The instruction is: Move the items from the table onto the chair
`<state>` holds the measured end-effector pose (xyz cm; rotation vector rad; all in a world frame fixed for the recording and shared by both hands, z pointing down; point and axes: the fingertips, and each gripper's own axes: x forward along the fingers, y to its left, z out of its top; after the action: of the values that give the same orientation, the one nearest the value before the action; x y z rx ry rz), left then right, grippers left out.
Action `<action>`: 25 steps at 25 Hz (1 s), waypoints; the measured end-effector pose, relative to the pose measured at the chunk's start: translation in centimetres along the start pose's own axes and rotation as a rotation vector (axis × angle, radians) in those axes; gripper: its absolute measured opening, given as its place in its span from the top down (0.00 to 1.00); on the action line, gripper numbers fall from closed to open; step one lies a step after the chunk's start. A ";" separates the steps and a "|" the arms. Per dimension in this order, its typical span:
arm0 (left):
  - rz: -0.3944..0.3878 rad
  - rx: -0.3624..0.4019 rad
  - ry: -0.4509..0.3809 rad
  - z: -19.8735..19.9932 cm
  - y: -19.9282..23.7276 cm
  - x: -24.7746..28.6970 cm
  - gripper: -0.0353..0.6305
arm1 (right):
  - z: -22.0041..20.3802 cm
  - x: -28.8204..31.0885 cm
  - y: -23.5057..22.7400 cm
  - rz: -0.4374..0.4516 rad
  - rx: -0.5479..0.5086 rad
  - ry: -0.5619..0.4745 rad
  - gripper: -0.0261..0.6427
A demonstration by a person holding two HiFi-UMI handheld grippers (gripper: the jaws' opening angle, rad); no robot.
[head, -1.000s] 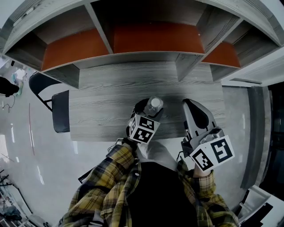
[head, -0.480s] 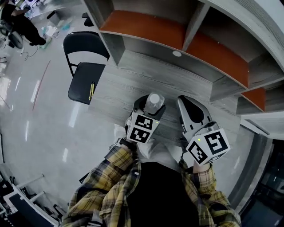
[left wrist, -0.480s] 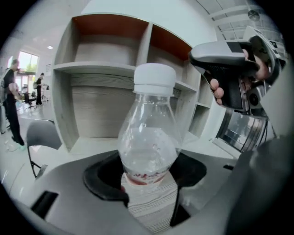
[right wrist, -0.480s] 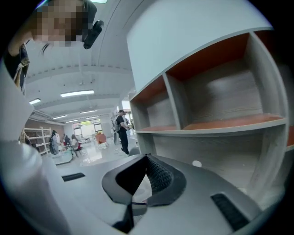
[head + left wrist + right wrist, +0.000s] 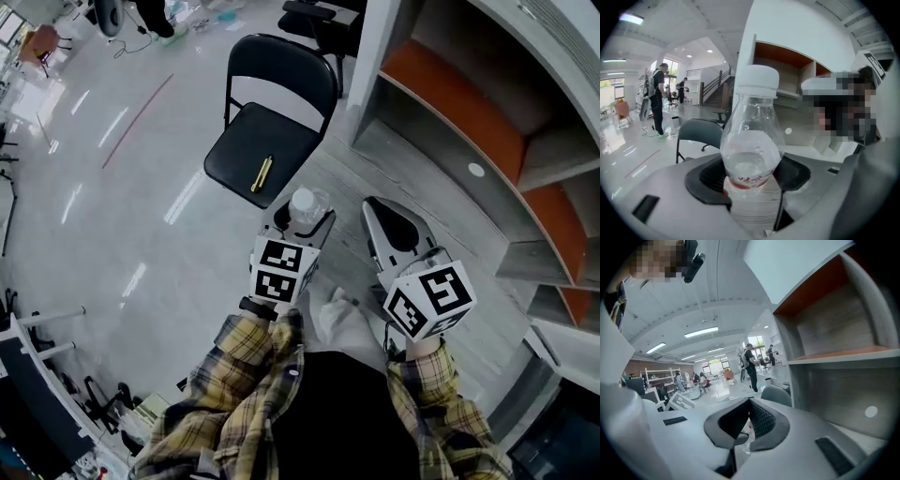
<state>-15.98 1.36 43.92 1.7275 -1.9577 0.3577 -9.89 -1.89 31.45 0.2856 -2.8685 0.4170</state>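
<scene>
the clear white-capped plastic bottle (image 5: 752,140) is grasped in the left gripper (image 5: 752,176) near the table's edge; the right gripper (image 5: 747,420) is clenched empty. the bottle may be toppled if it is set on the thin yellow pen (image 5: 262,173) lying on the black folding chair (image 5: 234,159).

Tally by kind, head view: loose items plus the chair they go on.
Clear plastic bottle with a white cap: 1
Thin yellow pen, on the seat: 1
Black folding chair: 1
Total: 3
</scene>
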 end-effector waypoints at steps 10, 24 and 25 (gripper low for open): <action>0.165 -0.094 0.025 -1.6 20.6 -0.9 0.51 | -1.8 17.9 6.2 0.115 0.016 0.083 0.94; 0.181 -0.098 0.079 -14.9 37.0 14.0 0.51 | -11.0 34.1 3.9 0.069 0.031 0.141 0.94; 0.182 -0.088 0.088 -16.1 37.6 15.3 0.51 | -11.8 34.8 3.6 0.066 0.041 0.146 0.94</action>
<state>-50.75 2.59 70.34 1.4595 -2.0398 0.3978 -41.57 -0.49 50.31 0.1601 -2.7351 0.4880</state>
